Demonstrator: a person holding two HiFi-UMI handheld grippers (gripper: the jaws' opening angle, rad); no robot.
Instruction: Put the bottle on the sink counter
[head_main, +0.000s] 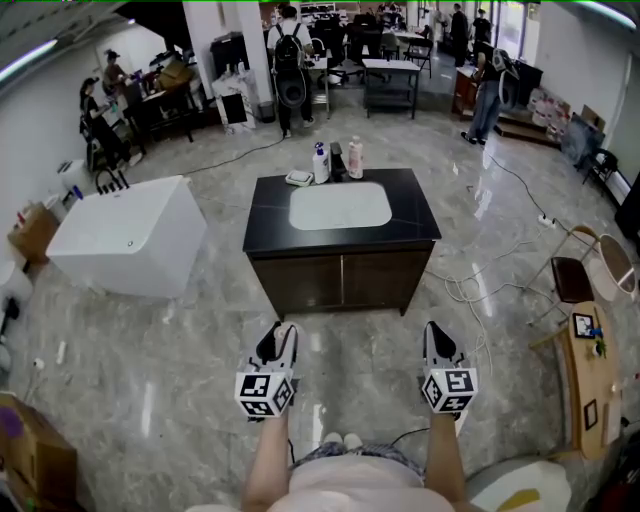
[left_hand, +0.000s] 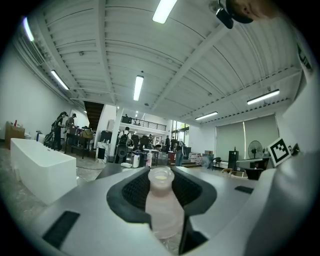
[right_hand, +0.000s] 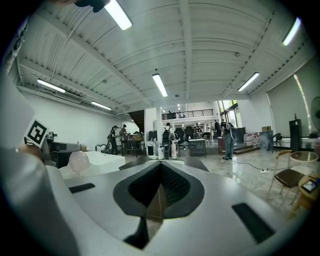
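A translucent pale-pink plastic bottle (left_hand: 162, 215) is grasped between the jaws of the left gripper (left_hand: 161, 189) at the lower centre of the frame. It is held upright, long axis vertical and cap uppermost. The jaws of the right gripper (right_hand: 159, 197) are clenched together with nothing held.

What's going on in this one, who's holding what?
A person stands facing the sink counter, short of it, with a gripper in each hand. The left gripper is closed on a pale pink bottle. The right gripper is shut and empty. The bottle has not reached the counter yet. Other bottles already stand there, behind the white basin.
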